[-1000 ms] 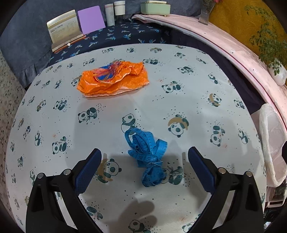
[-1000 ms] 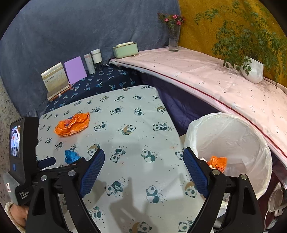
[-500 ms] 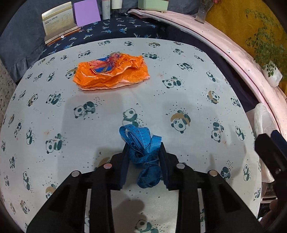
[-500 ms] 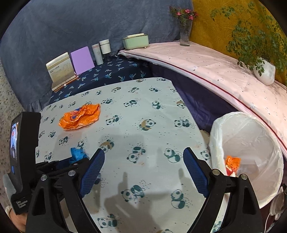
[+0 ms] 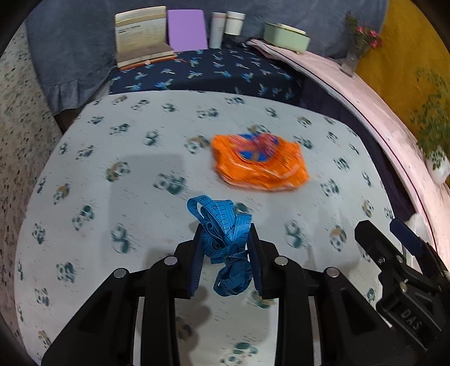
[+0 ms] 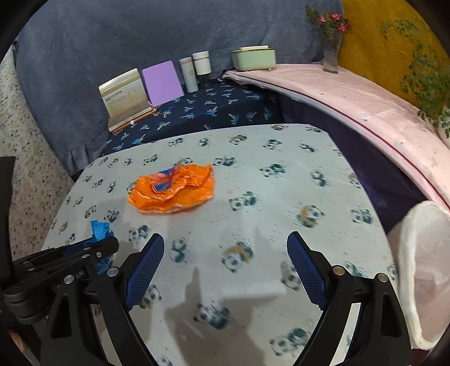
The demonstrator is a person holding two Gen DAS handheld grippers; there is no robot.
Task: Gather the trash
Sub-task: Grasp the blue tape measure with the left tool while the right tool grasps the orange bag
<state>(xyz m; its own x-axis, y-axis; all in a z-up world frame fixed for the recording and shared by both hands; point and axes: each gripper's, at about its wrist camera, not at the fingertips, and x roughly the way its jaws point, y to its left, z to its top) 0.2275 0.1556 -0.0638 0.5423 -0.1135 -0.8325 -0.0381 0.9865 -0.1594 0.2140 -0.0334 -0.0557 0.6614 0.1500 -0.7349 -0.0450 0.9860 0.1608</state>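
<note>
My left gripper is shut on a crumpled blue measuring tape and holds it just above the panda-print table. The tape also shows in the right wrist view, between the left gripper's tips. A crumpled orange snack wrapper lies on the table beyond the tape, and it shows in the right wrist view too. My right gripper is open and empty above the table's near side; it appears at the right in the left wrist view.
A white-lined trash bin stands off the table's right edge. Books, a purple card, two jars and a green box line the back shelf. A pink-covered ledge with plants runs along the right.
My left gripper closed on the blue tape and lifted it a little, swinging left. My right gripper turned left, away from the bin, toward the orange wrapper.
</note>
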